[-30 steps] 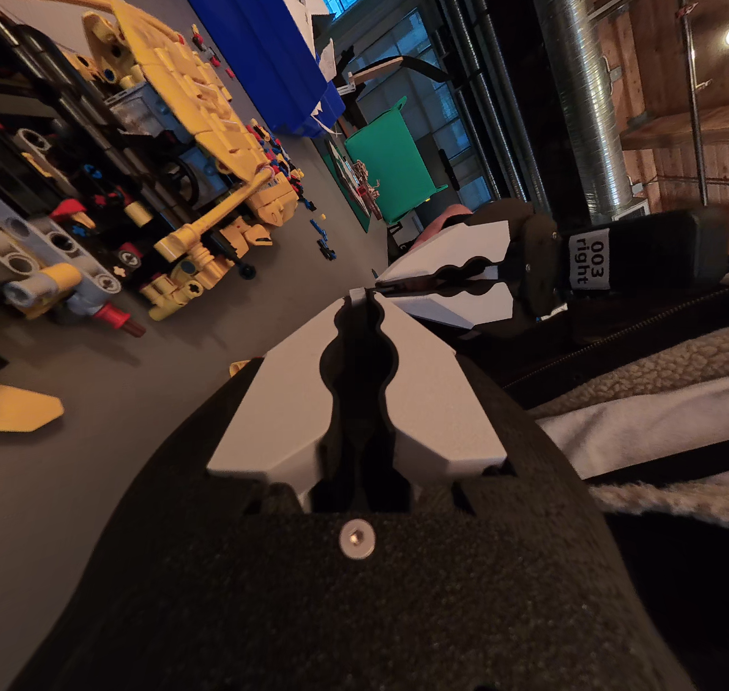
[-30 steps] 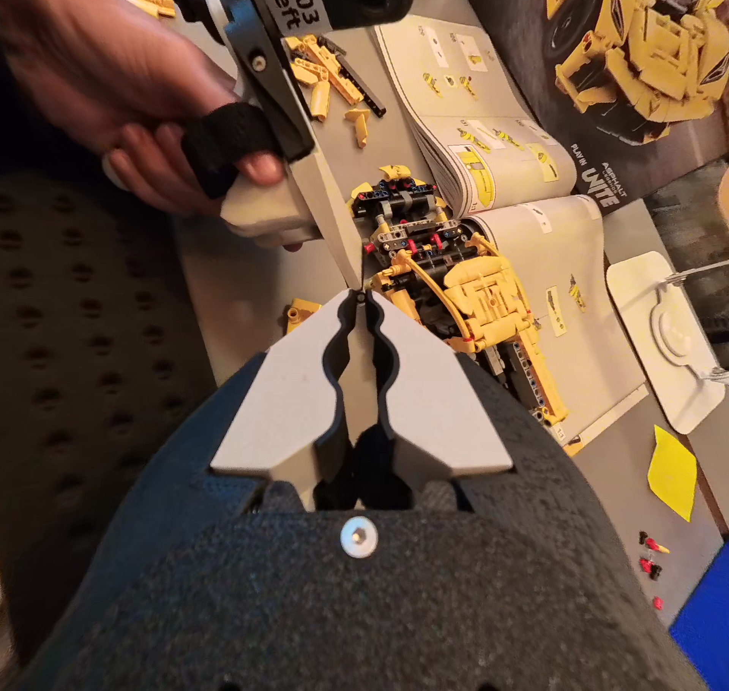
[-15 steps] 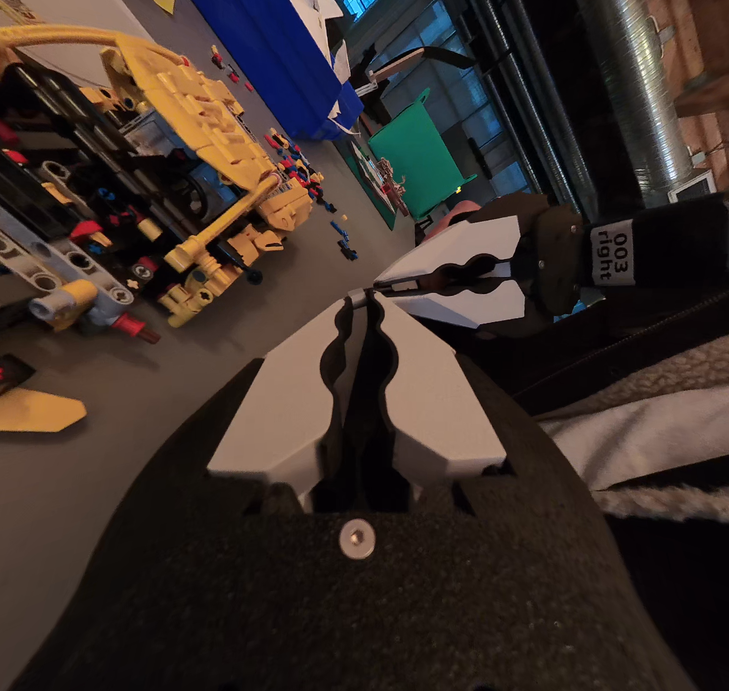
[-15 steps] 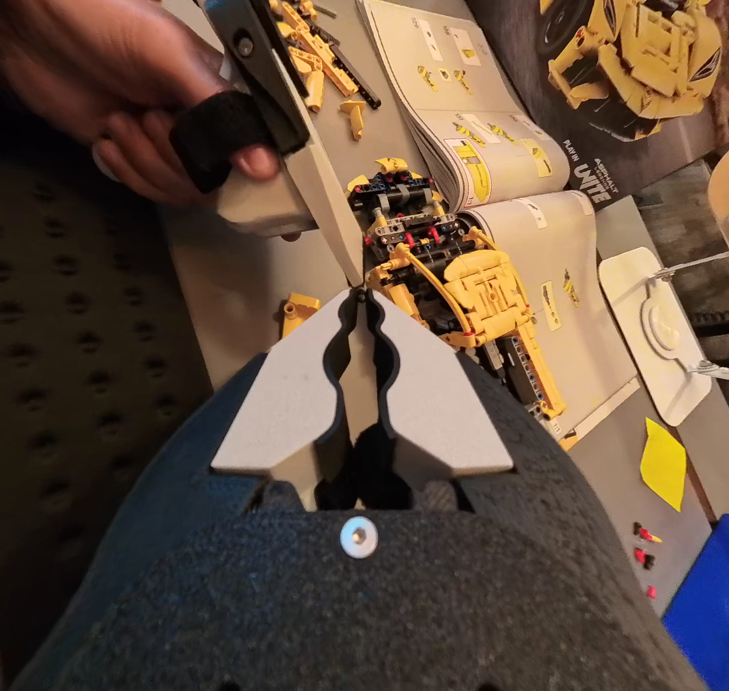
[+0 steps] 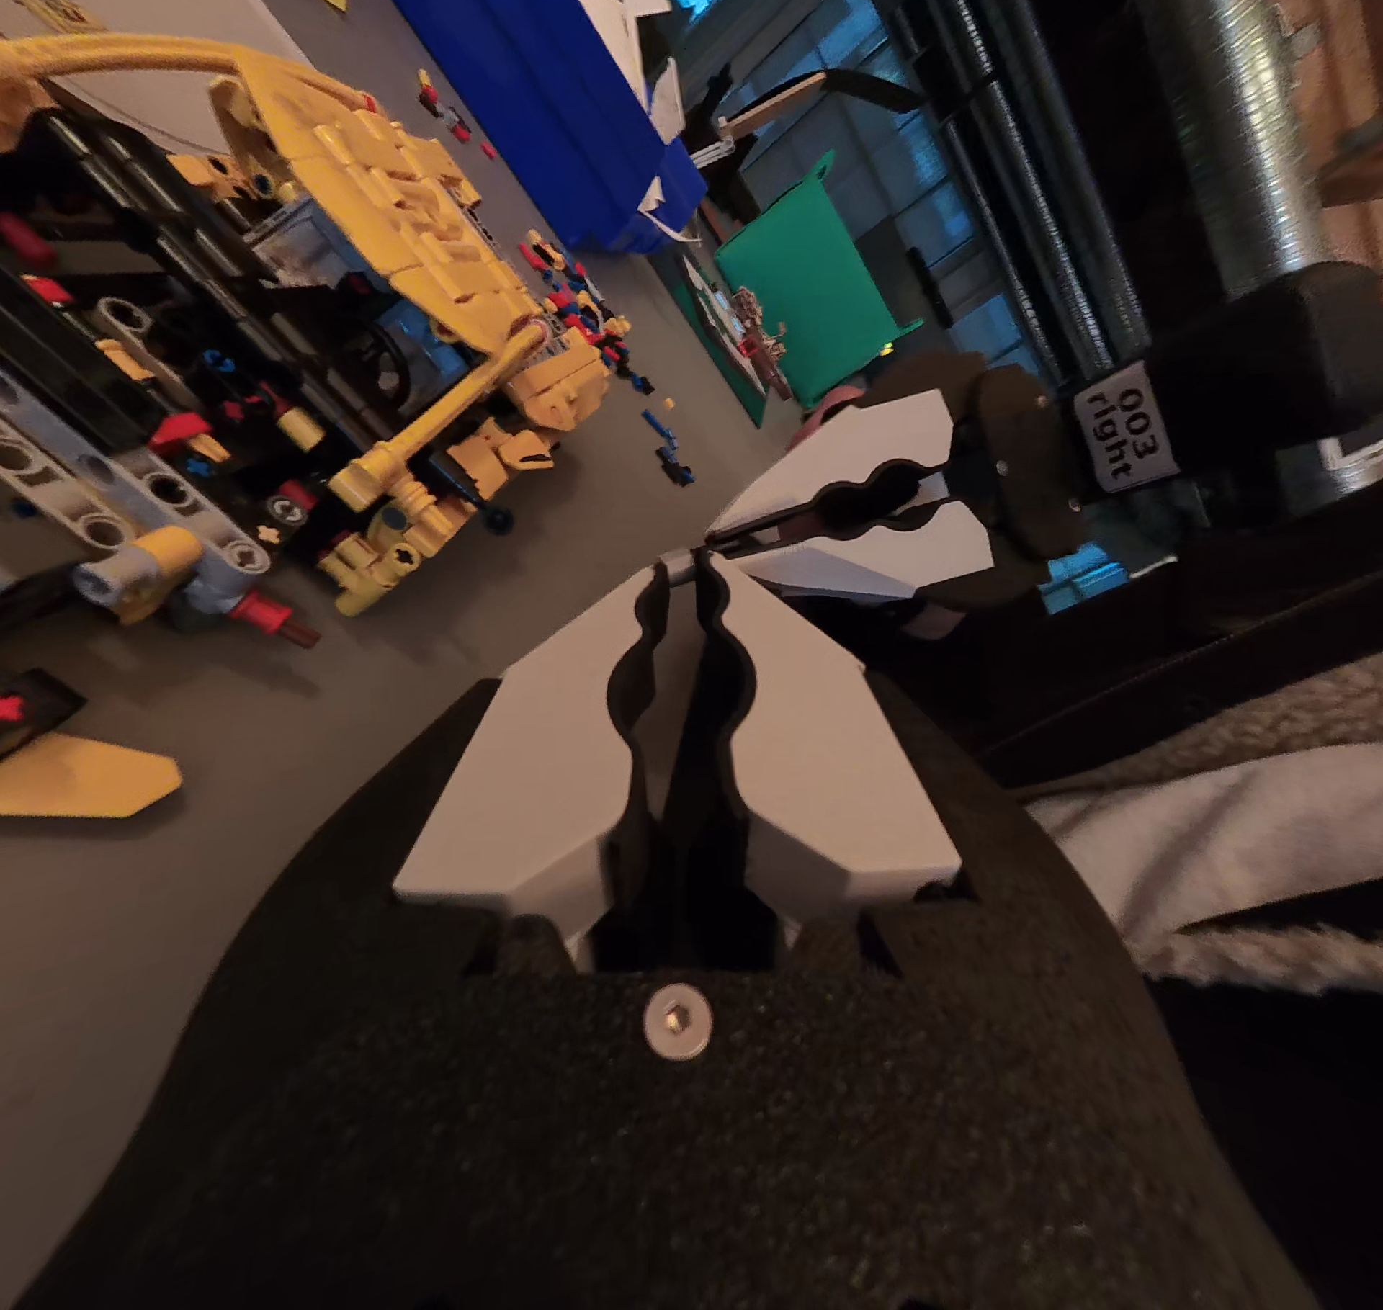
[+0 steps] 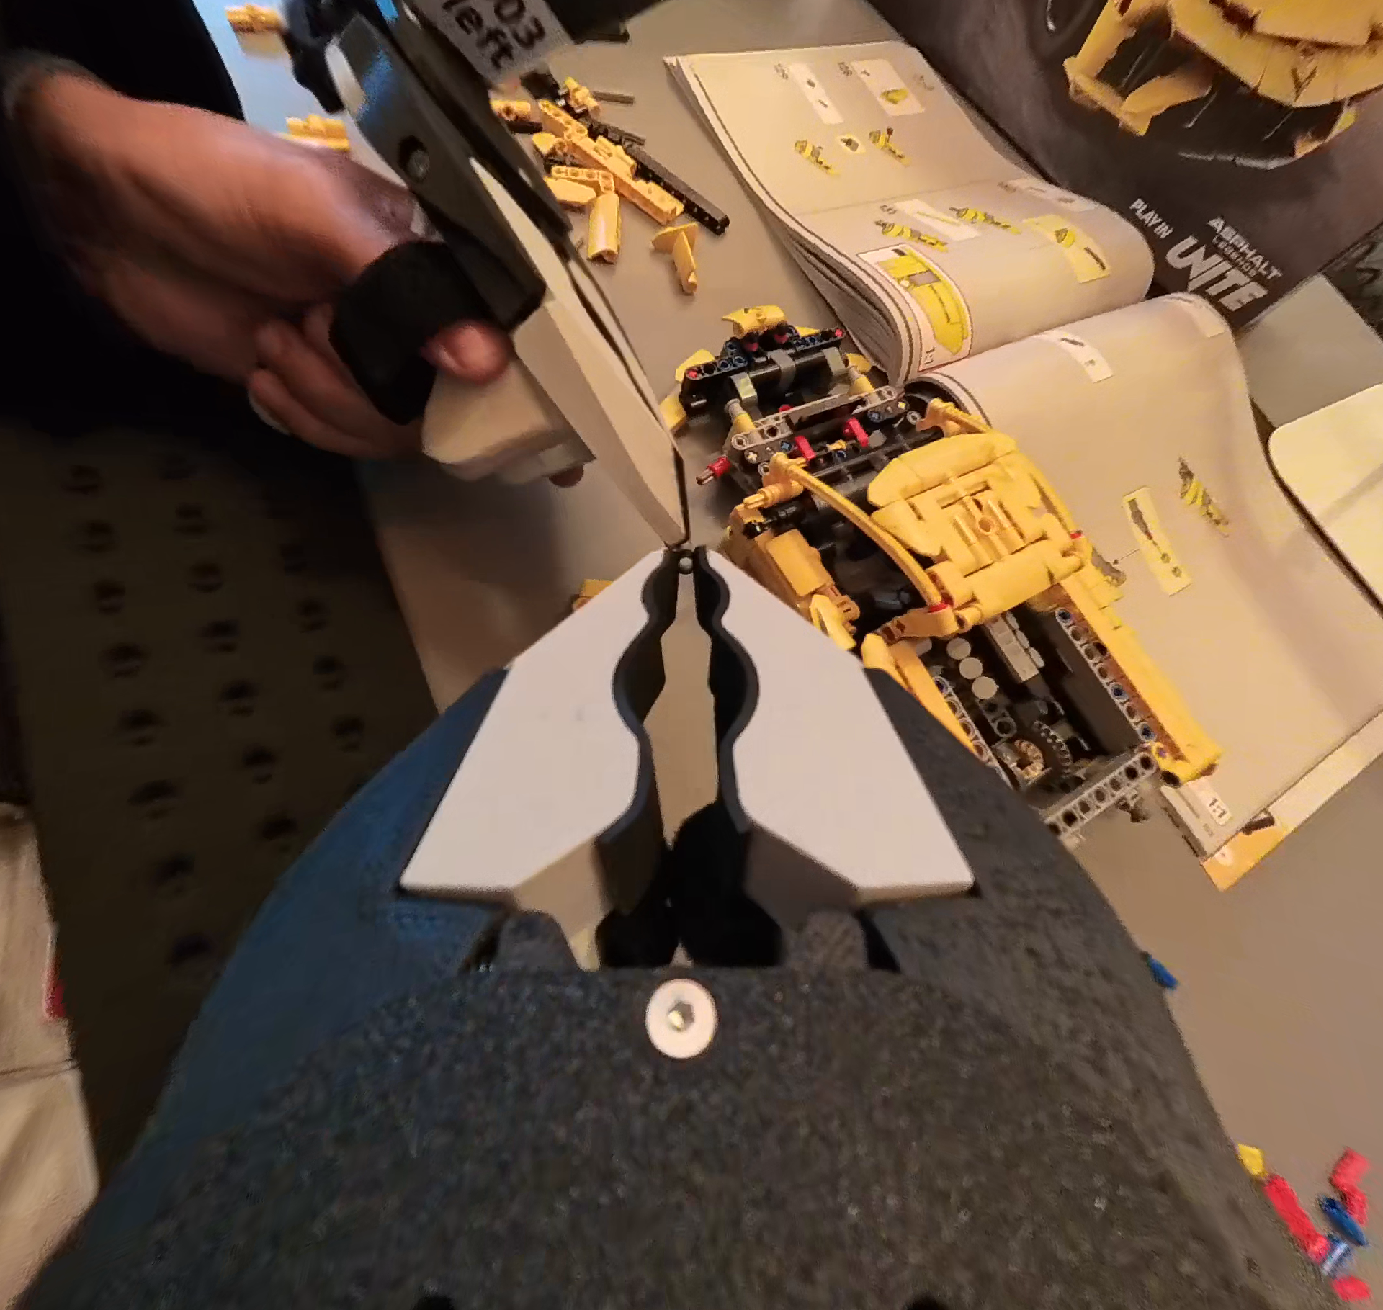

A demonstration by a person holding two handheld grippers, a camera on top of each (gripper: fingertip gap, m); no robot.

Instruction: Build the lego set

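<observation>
Two grippers tip to tip just above the tabletop (image 5: 389, 683), beside the half-built yellow and black lego car (image 5: 389, 241). From the left wrist: jaws of the left gripper (image 5: 679, 569) narrowed almost to touching, pinching a small grey piece (image 5: 677, 568) at the very tips; right gripper (image 5: 711, 537) coming in from the right, jaws likewise nearly together, tips against that same piece. Lego car well to the left on the tabletop, a curved yellow hose over its top, grey beams and red pins at the near end. Scattered small red, blue and yellow parts (image 5: 591, 301) beyond it, a flat yellow panel (image 5: 82, 776) lying apart at the left edge, a blue bin (image 5: 524, 77) and a green box (image 5: 808, 286) farther back. From the right wrist: right jaws narrow, nipping a small dark piece (image 6: 685, 563) at the tips; same piece as the grey one or not, cannot tell. Left gripper slanting down from upper left, held in a hand (image 6: 224, 249), tips meeting the right ones. Car just right of the tips, lying partly on an open instruction booklet (image 6: 973, 226), the set's box (image 6: 1122, 77) behind, a heap of loose yellow parts (image 6: 599, 182) above left
</observation>
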